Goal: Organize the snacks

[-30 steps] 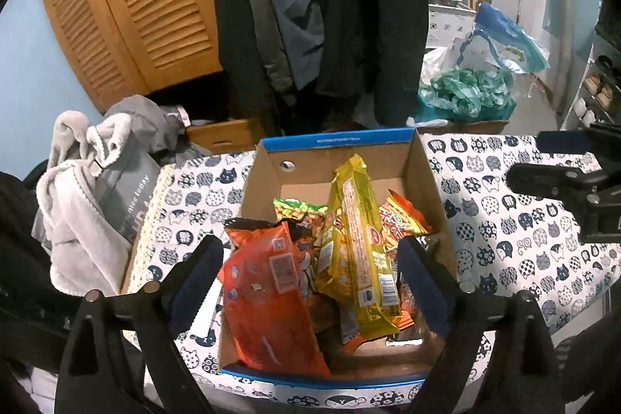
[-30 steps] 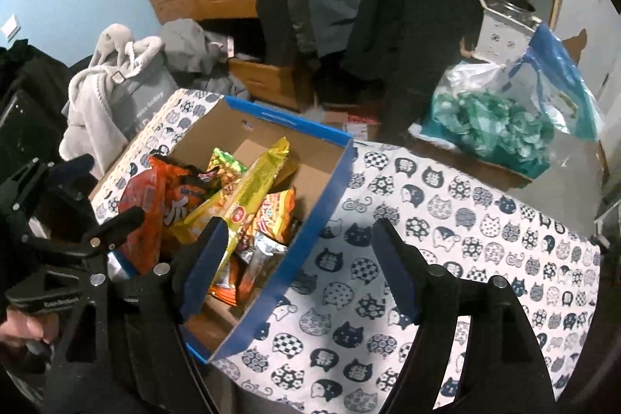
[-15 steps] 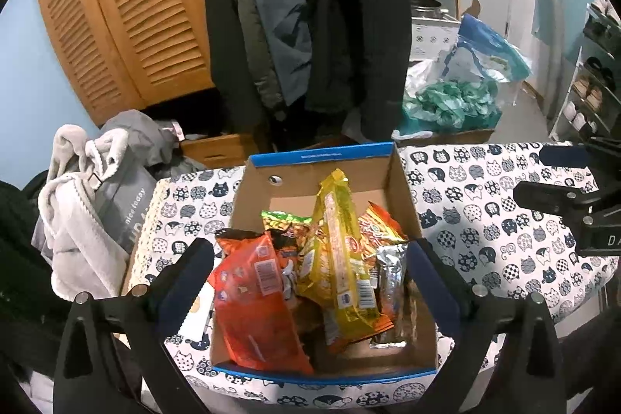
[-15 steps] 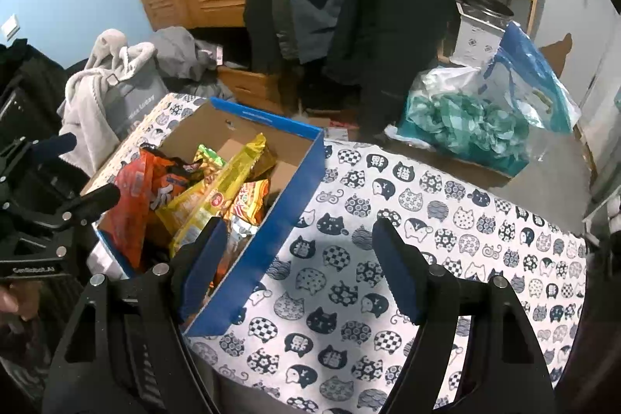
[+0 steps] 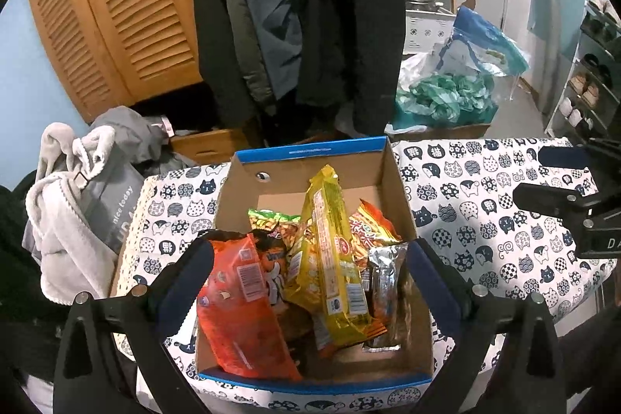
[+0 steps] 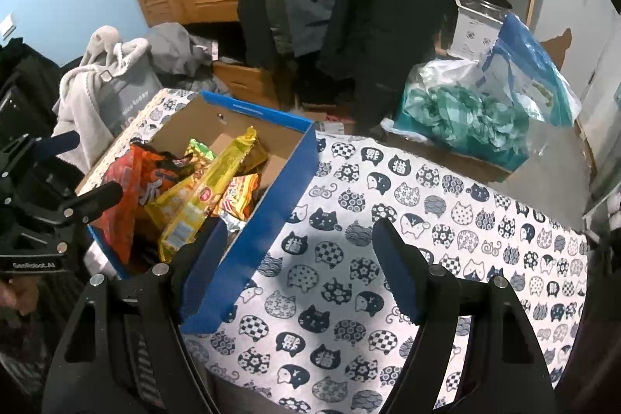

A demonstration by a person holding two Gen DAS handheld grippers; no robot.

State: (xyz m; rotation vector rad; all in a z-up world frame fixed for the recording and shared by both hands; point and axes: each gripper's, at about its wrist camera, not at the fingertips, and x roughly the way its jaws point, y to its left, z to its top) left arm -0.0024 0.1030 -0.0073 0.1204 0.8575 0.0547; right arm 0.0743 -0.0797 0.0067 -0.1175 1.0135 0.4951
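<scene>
A cardboard box with a blue rim (image 5: pixel 310 150) stands on the cat-print tablecloth (image 5: pixel 485 200). Inside stand an orange bag (image 5: pixel 240 305), a long yellow packet (image 5: pixel 330 258), a silver packet (image 5: pixel 384 278), a green packet (image 5: pixel 271 220) and a red-orange packet (image 5: pixel 368 227). My left gripper (image 5: pixel 308 258) hovers over the box's near half, open, its fingers (image 5: pixel 190 270) spread to either side of the packets, touching none. My right gripper (image 6: pixel 299 235) is open and empty above the cloth, just right of the box's blue wall (image 6: pixel 264 220). The left gripper (image 6: pixel 70 181) shows beyond the box.
A grey robe and bag (image 5: pixel 73 204) lie left of the table. Dark coats (image 5: pixel 295 6) hang behind it, beside wooden louvred doors (image 5: pixel 112 10). Green and blue plastic bags (image 6: pixel 477 111) sit on the floor beyond the far edge. Shoe shelves (image 5: pixel 590 84) stand at the right.
The left gripper's jaws have spread wider, now clearing the packets on both sides. The right gripper has drifted slightly, with more of the cloth in its view.
</scene>
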